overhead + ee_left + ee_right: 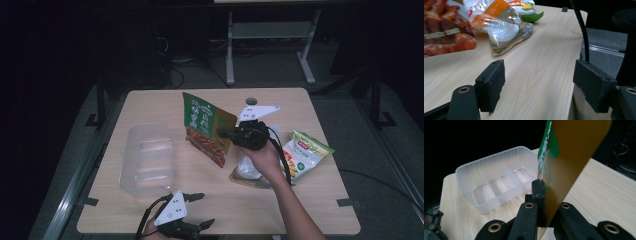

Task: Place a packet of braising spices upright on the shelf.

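Observation:
A green and orange snack packet [207,127] hangs above the table's middle, clamped at its edge by my right gripper [224,134]. In the right gripper view the packet [571,157] stands edge-on between the shut jaws of the right gripper [547,195]. A clear plastic divided box [148,159] rests on the left of the table; it also appears past the jaws [494,180]. My left gripper [201,210] sits low at the front edge, open and empty. Its fingers [491,82] stand wide apart over bare wood.
A clear bag with white contents [247,170] lies under the right forearm, and a green and yellow snack bag [306,152] lies at the table's right. Both appear ahead of the left gripper [506,30] [529,12]. A black cable [581,30] trails nearby.

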Demonstrator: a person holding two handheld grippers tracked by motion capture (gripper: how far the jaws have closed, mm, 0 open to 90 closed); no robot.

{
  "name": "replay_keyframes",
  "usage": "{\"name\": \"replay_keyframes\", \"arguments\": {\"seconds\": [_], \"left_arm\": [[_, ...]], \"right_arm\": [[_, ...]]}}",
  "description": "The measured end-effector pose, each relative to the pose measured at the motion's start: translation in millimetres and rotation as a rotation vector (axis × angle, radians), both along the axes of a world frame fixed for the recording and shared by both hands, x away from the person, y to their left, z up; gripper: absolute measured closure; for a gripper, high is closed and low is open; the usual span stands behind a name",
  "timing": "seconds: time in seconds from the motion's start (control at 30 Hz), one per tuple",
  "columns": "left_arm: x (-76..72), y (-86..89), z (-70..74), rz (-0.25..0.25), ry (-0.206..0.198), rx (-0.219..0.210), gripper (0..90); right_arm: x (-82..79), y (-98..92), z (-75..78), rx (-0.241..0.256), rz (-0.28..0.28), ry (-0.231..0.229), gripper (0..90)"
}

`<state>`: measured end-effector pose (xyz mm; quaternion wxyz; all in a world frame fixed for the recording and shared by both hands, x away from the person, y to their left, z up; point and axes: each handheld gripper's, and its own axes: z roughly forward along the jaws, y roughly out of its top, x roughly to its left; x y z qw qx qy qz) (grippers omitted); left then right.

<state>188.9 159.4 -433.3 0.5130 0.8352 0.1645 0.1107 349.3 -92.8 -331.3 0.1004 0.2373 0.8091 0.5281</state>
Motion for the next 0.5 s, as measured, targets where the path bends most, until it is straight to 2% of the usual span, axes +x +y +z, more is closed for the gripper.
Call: {"name": "replay_keyframes", "arguments": {"seconds": [0.37, 0.5], "left_arm": [[0.7, -1.6, -0.7, -0.004, 0.009, -0.005, 25.4], [2.0, -2.0, -1.3, -0.008, 0.009, 0.0, 25.4]], "right_arm": [[22.8, 36.1, 17.3, 0.008, 0.101, 0.002, 90.0], [29.2, 45.9, 22.6, 0.006, 0.121, 0.0, 90.0]]}}
